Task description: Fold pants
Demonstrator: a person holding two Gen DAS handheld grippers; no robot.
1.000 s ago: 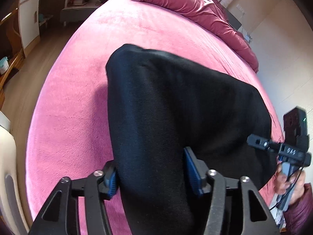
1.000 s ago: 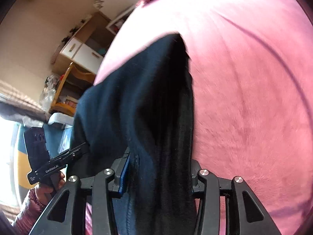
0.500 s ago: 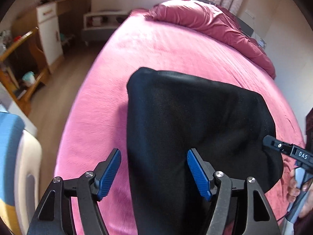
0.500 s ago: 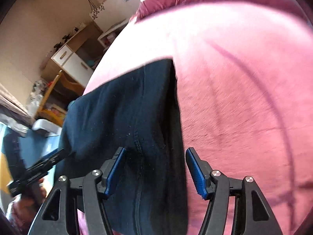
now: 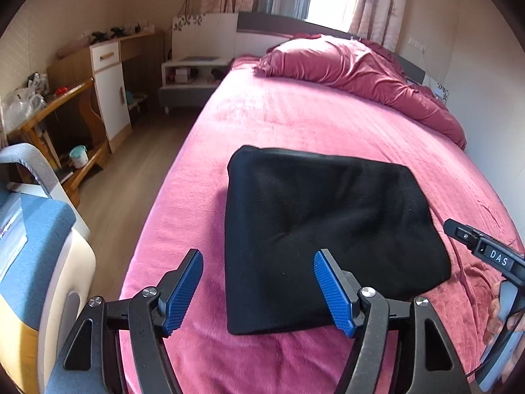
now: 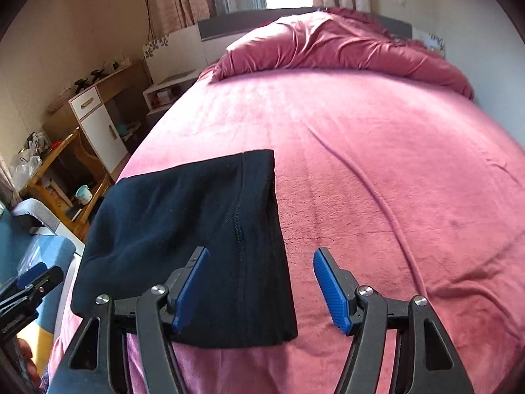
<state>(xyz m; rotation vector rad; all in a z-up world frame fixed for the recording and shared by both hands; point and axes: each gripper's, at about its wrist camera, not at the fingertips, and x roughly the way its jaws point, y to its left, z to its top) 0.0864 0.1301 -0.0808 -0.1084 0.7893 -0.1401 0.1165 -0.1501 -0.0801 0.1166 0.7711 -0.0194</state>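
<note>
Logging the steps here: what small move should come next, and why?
Probably draw both grippers back. The pants lie folded into a compact rectangle on the bed, and the left gripper and right gripper are open, holding nothing.

Pants: matt black fleecy cloth, stitched seam visible. Bed cover: pink plush cloth, soft nap. Duvet: maroon cloth, slight sheen. Left gripper and right gripper: matt black plastic arms, ribbed blue pads, shiny metal screws. Floor: smooth wood-look.
</note>
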